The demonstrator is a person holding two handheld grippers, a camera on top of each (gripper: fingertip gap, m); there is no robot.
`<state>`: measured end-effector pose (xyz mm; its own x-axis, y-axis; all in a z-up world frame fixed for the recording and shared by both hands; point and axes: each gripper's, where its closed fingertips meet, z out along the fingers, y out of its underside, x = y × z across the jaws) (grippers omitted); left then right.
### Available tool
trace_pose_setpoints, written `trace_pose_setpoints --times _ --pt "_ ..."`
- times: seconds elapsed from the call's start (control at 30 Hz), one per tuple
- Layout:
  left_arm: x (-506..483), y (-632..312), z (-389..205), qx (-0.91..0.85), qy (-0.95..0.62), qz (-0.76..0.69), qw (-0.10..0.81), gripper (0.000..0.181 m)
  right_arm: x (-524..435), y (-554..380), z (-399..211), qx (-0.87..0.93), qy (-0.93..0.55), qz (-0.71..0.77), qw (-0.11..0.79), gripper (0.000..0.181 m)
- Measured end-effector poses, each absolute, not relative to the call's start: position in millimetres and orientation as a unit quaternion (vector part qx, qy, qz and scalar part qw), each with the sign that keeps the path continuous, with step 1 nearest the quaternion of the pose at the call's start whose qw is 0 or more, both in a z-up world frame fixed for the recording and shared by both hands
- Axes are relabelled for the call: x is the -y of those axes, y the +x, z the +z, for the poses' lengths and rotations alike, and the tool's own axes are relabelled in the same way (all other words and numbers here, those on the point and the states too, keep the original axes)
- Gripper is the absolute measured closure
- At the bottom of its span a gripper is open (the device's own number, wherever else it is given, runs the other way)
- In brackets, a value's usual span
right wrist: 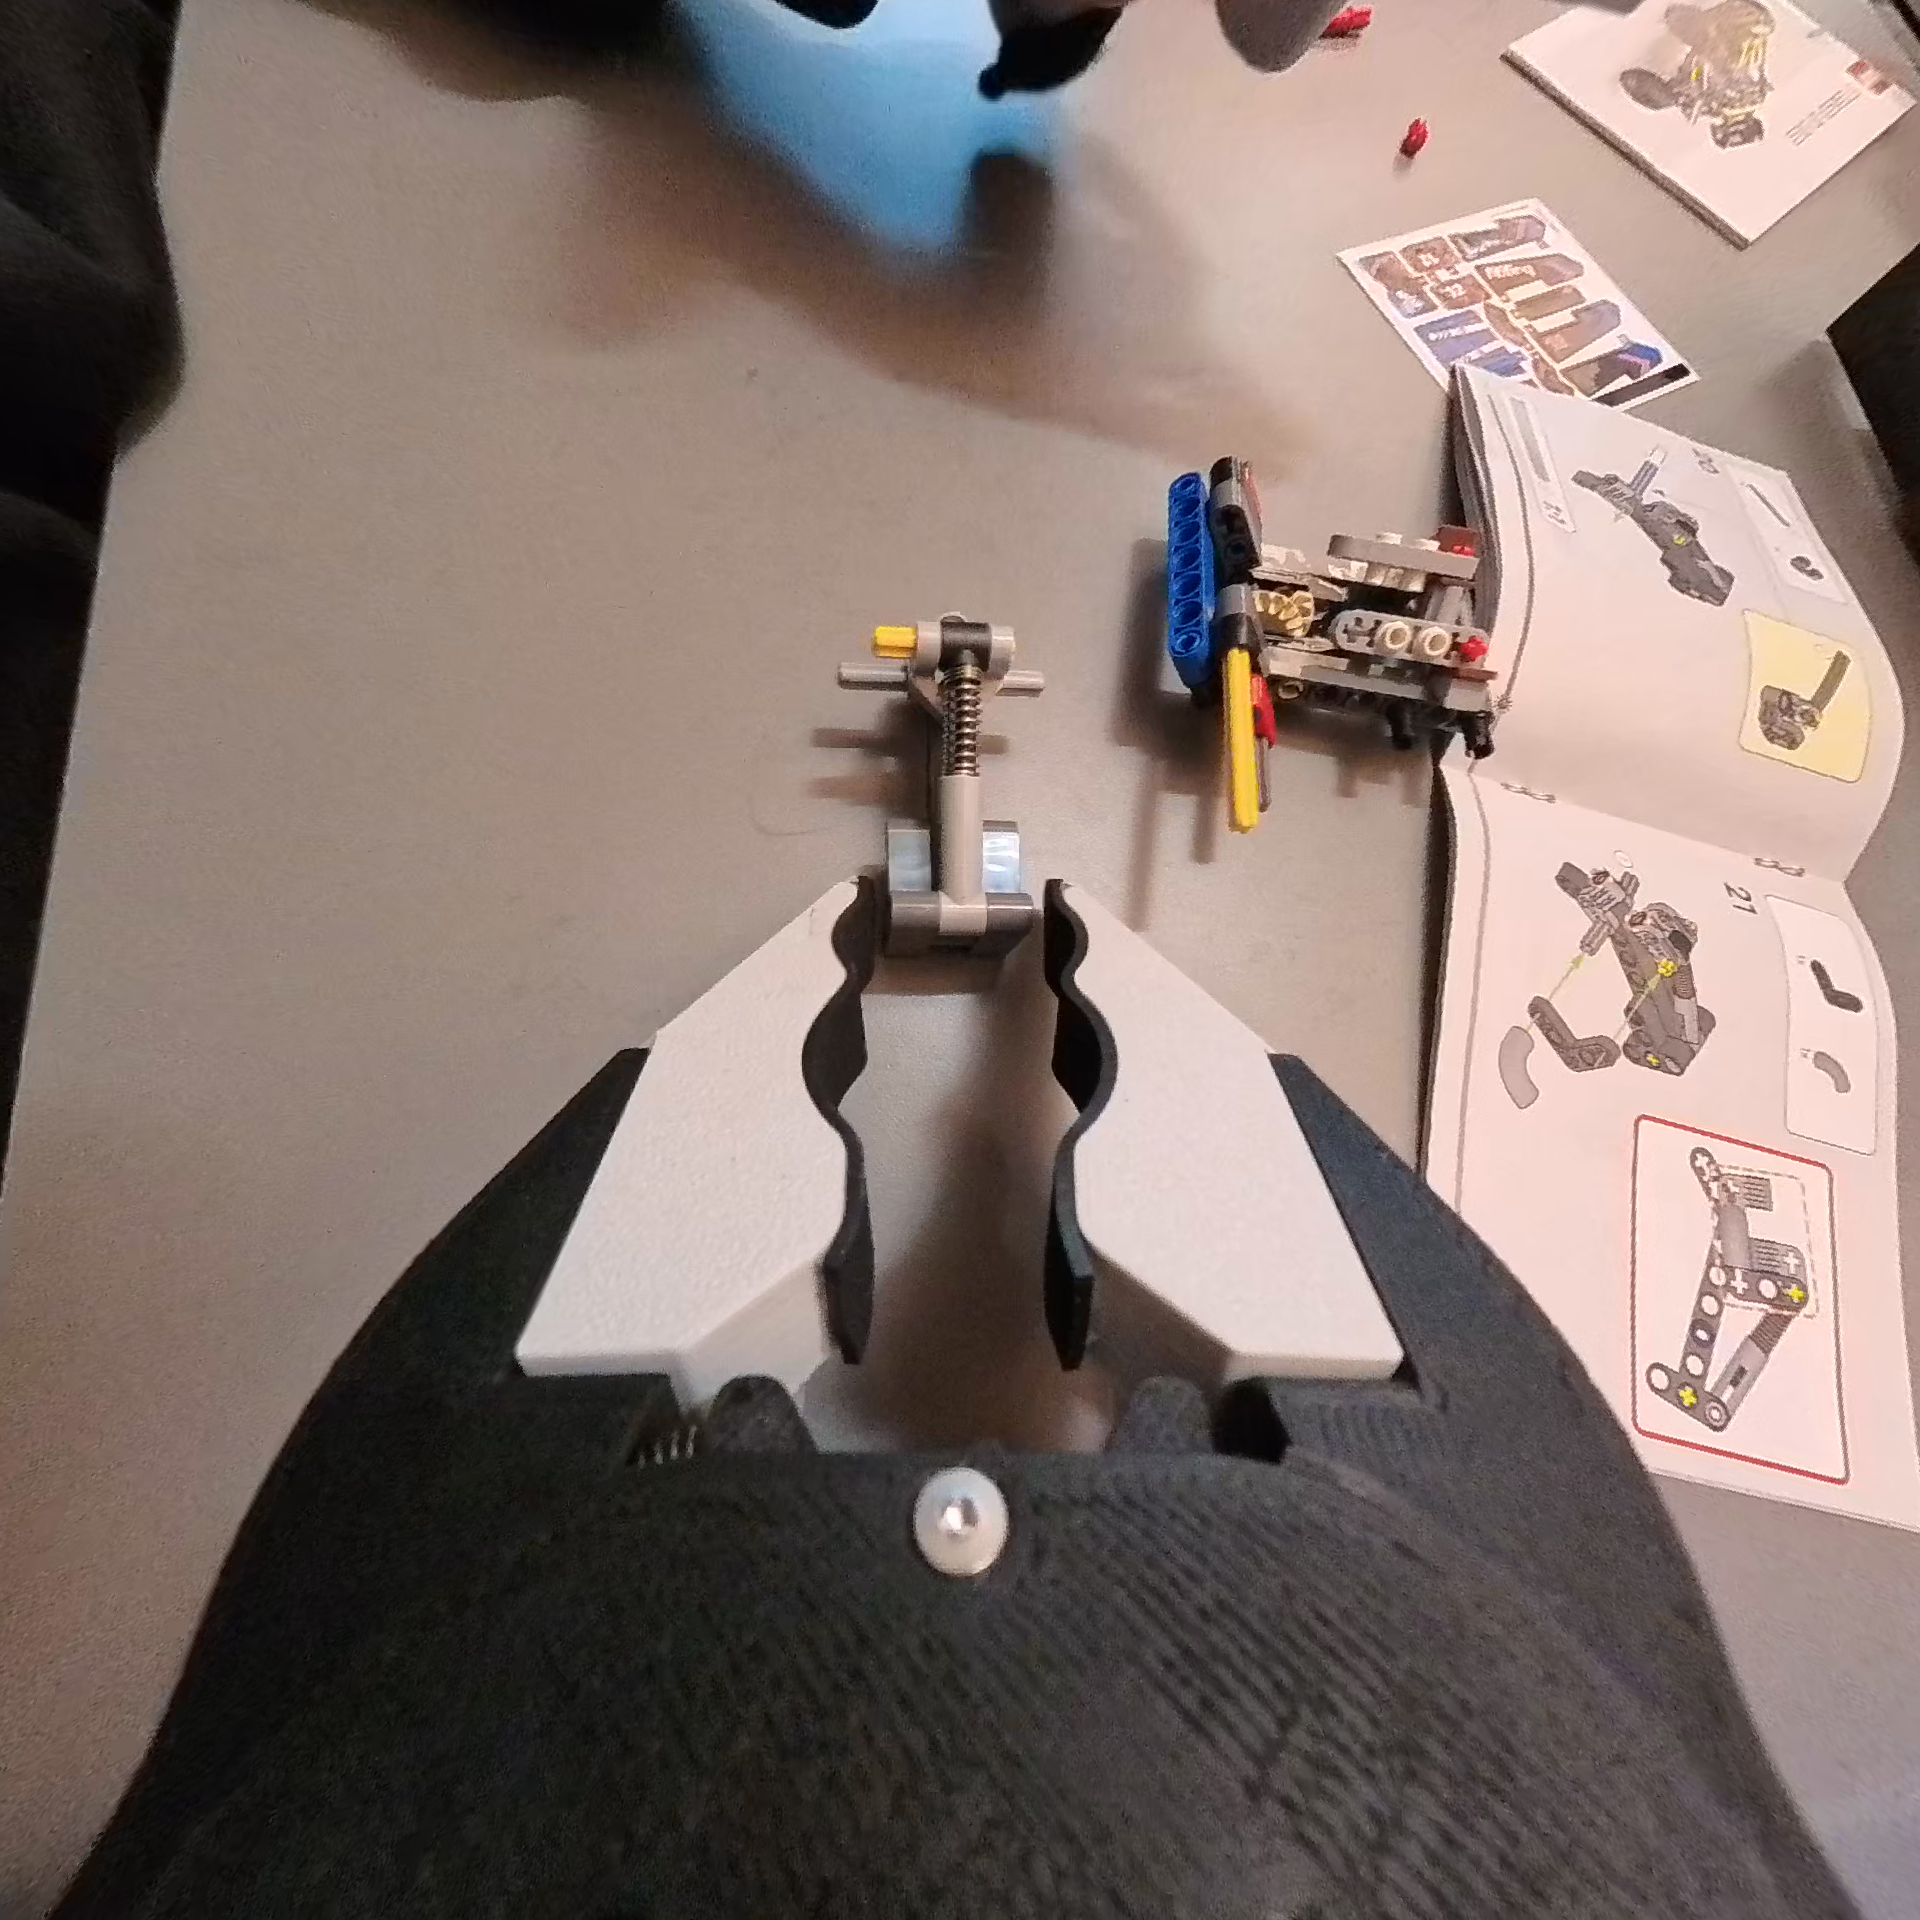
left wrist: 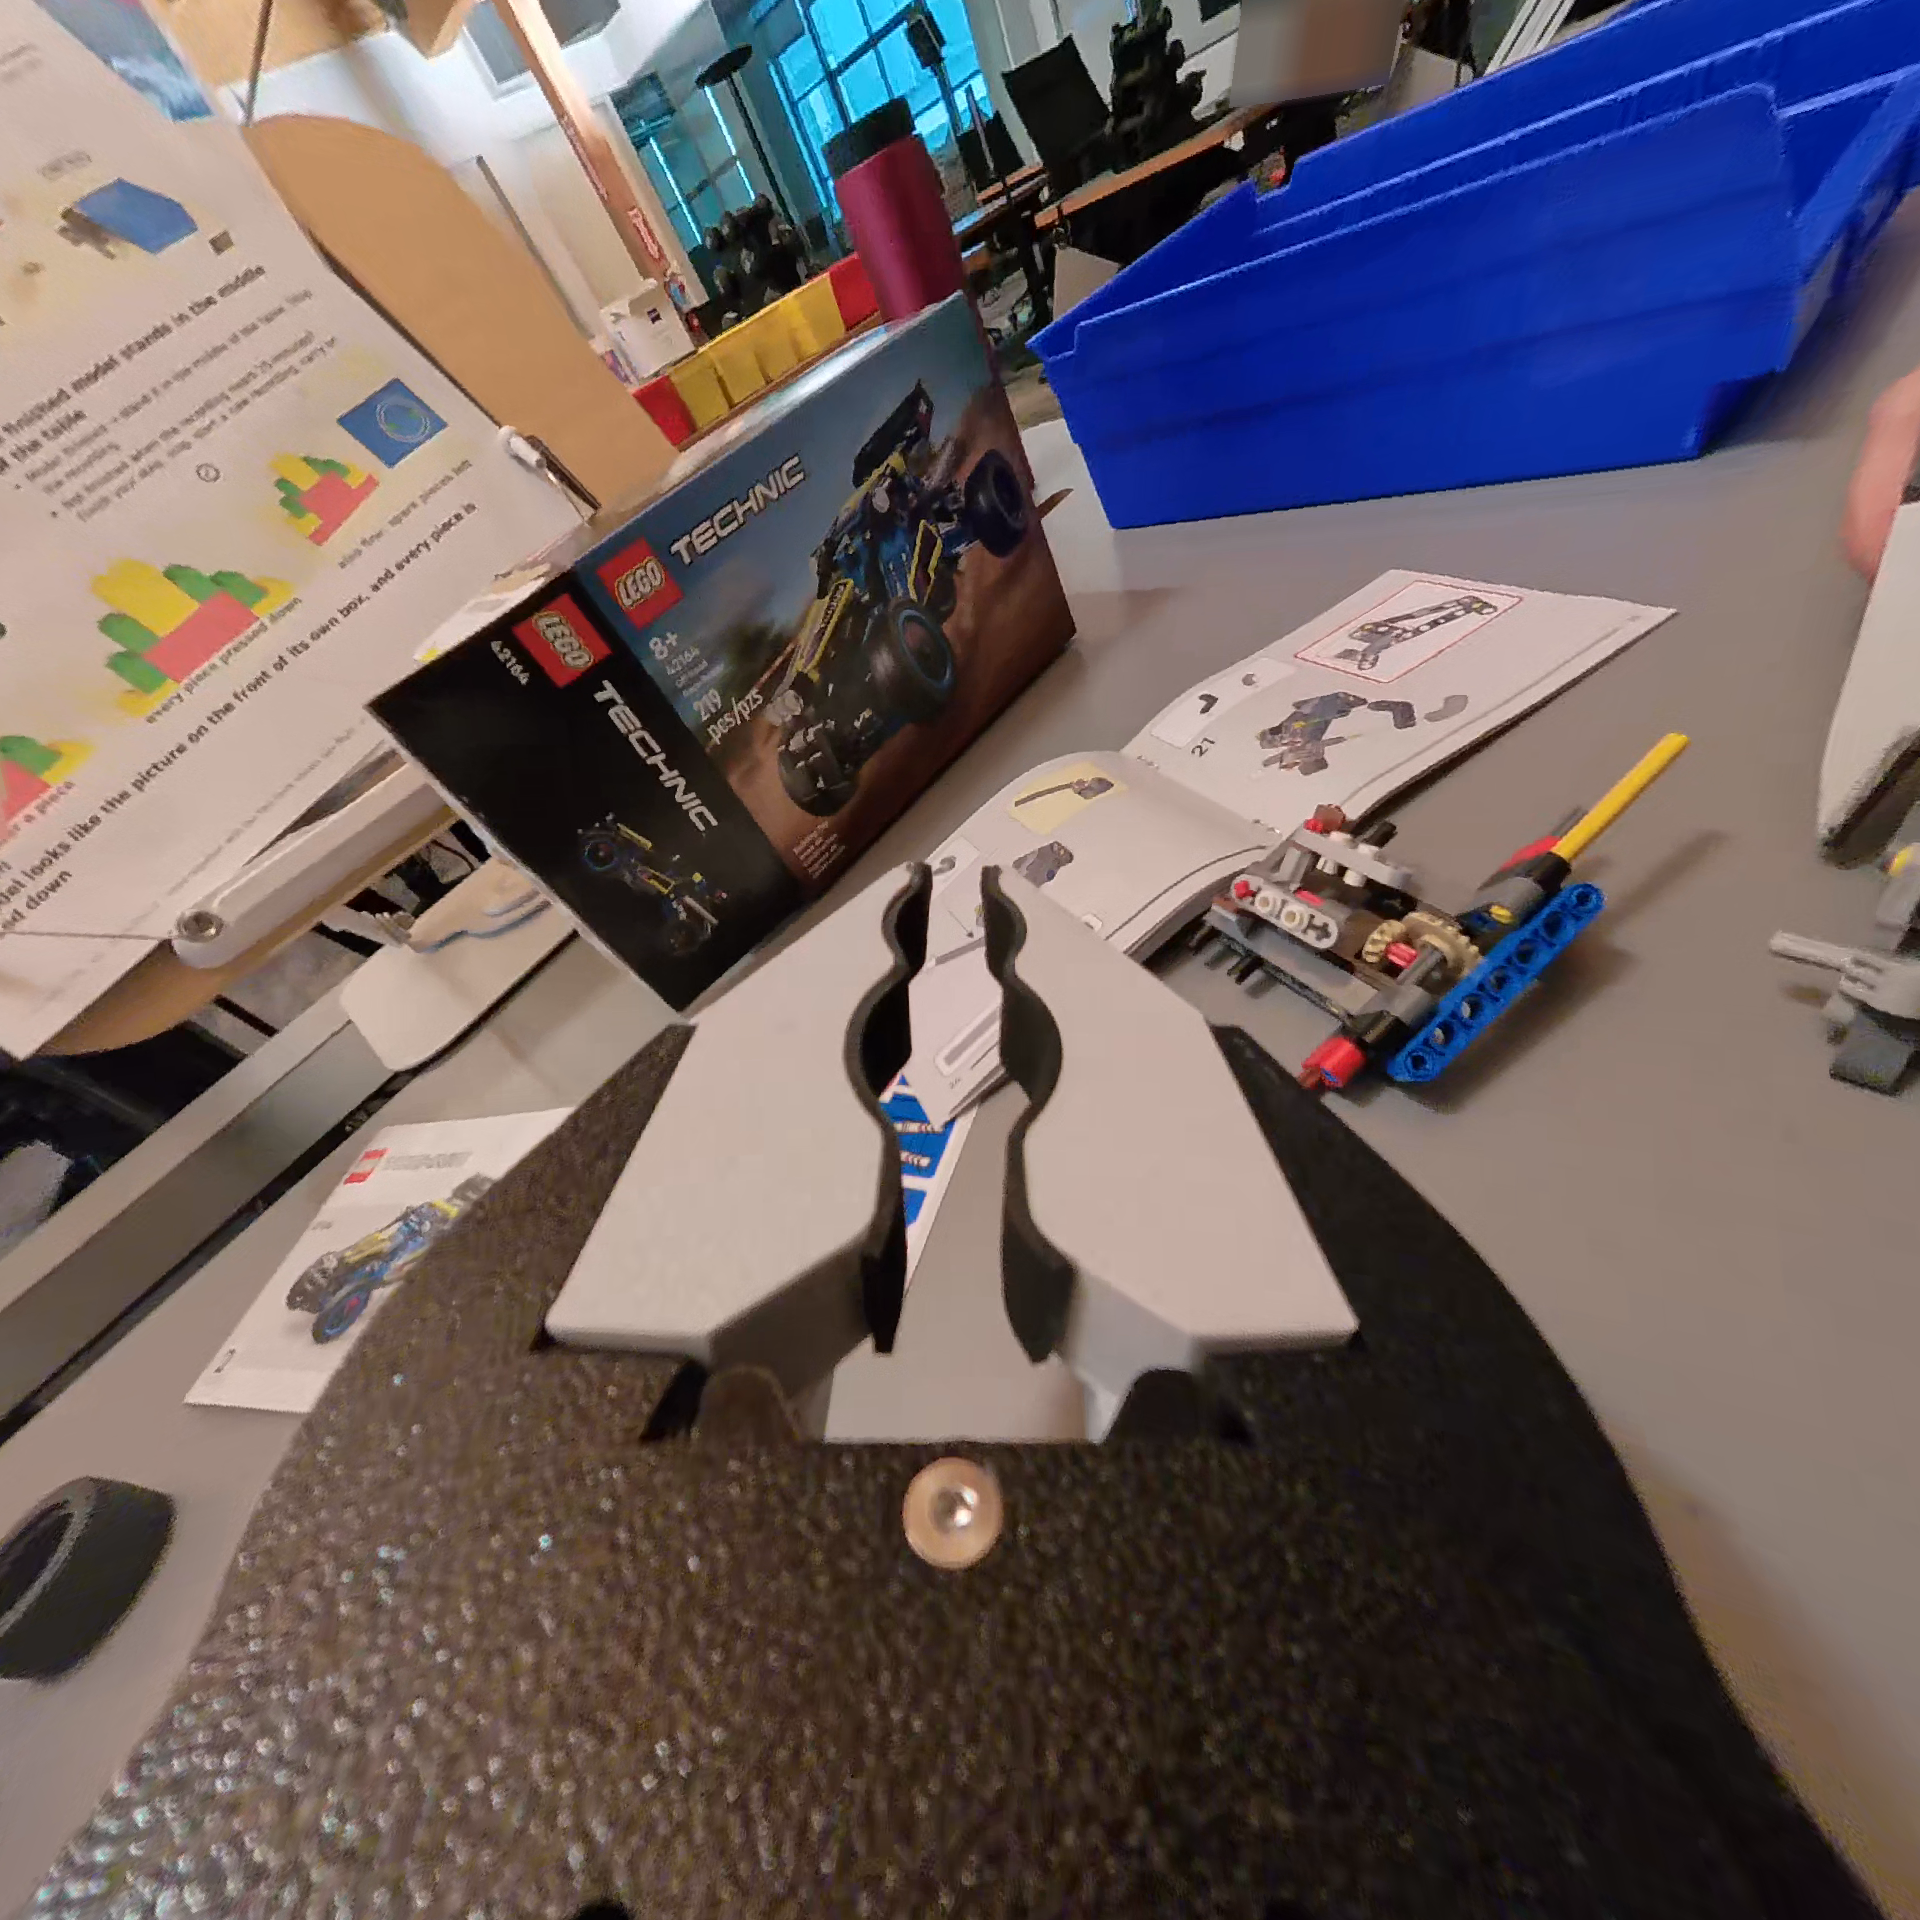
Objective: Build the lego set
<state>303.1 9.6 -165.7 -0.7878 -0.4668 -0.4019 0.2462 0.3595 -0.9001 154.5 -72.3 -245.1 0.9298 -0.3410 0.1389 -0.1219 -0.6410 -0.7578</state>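
Observation:
A grey spring shock-absorber assembly point(right wrist: 961, 769) with a yellow pin lies on the grey table point(right wrist: 520, 623). My right gripper point(right wrist: 954, 894) is open, its fingertips either side of the assembly's dark grey base with a small gap on each side. The assembly also shows at the right edge of the left wrist view point(left wrist: 1860, 987). A partly built chassis point(right wrist: 1340, 623) with a blue beam and a yellow axle lies to the right; it also shows in the left wrist view point(left wrist: 1392, 935). My left gripper point(left wrist: 953, 883) is narrowly open and empty, above a sticker sheet point(left wrist: 914, 1132).
An open instruction booklet point(right wrist: 1621, 831) lies beside the chassis. The set's box point(left wrist: 779, 675) stands behind it, and blue bins point(left wrist: 1455, 312) at the back right. A second booklet point(left wrist: 343, 1268), a black tyre point(left wrist: 73, 1569) and a small red piece point(right wrist: 1415, 135) lie on the table. The gap from one gripper's tips to the other's is roughly 20 centimeters.

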Motion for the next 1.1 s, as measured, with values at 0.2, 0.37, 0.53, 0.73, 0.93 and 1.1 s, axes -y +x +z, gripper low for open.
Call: trace_pose_setpoints --times 0.2,0.37,0.53,0.73,0.93,1.1 --pt "-8.1 300.2 -160.8 -0.754 -0.045 -0.551 0.355 0.175 72.2 154.3 -245.4 -0.129 -0.896 -0.134 0.404 0.151" --pt "-10.7 302.8 -160.2 -0.751 -0.059 -0.55 0.361 0.175 72.6 155.1 -245.4 -0.134 -0.896 -0.131 0.404 0.151" --pt "-11.3 302.3 -159.5 -0.748 -0.069 -0.558 0.353 0.176 73.0 156.1 -245.1 -0.135 -0.895 -0.135 0.403 0.149" --pt "-11.0 301.7 -160.5 -0.749 -0.068 -0.559 0.348 0.178 73.9 157.8 -244.9 -0.139 -0.894 -0.141 0.402 0.15" --pt "-9.7 300.7 -162.8 -0.753 -0.065 -0.557 0.344 0.179 73.4 156.8 -245.0 -0.135 -0.895 -0.143 0.401 0.155" --pt "-8.0 300.2 -168.0 -0.76 -0.063 -0.553 0.337 0.179 73.5 156.9 -245.0 -0.135 -0.895 -0.143 0.401 0.156"
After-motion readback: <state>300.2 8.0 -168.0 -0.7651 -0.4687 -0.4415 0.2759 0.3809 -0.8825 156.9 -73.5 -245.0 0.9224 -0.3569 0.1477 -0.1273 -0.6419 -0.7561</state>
